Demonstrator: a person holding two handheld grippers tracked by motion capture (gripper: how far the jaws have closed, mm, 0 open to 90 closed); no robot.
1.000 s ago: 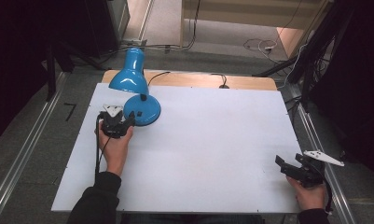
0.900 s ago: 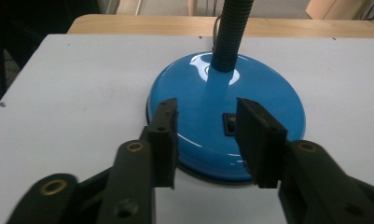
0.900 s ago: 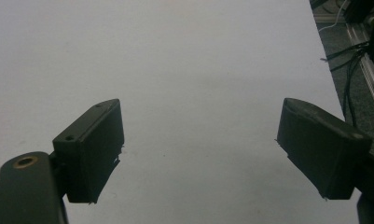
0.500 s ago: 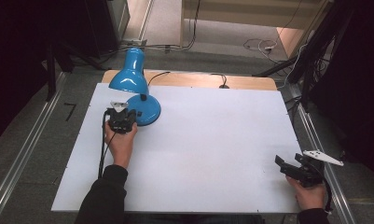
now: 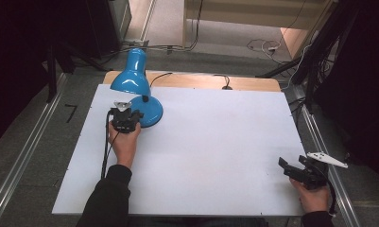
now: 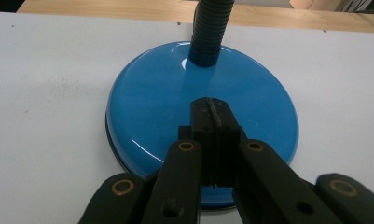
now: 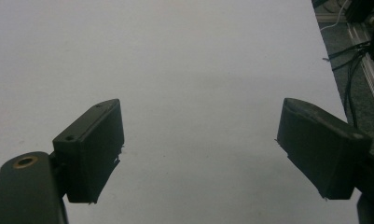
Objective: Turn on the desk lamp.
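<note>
Blue and glossy, the desk lamp (image 5: 139, 97) stood at the far left of the white counter (image 5: 215, 142), its round base (image 6: 201, 126) flat on the surface and its ribbed neck (image 6: 210, 30) rising from the far side of that base. Over the near part of the base hovered the left gripper (image 6: 213, 112), its black jaws having just closed flat against each other with nothing between them; whether their tips touched the base could not be told. Well apart, at the near right corner of the counter, the right gripper (image 7: 201, 140) had its jaws wide apart over bare white surface.
</note>
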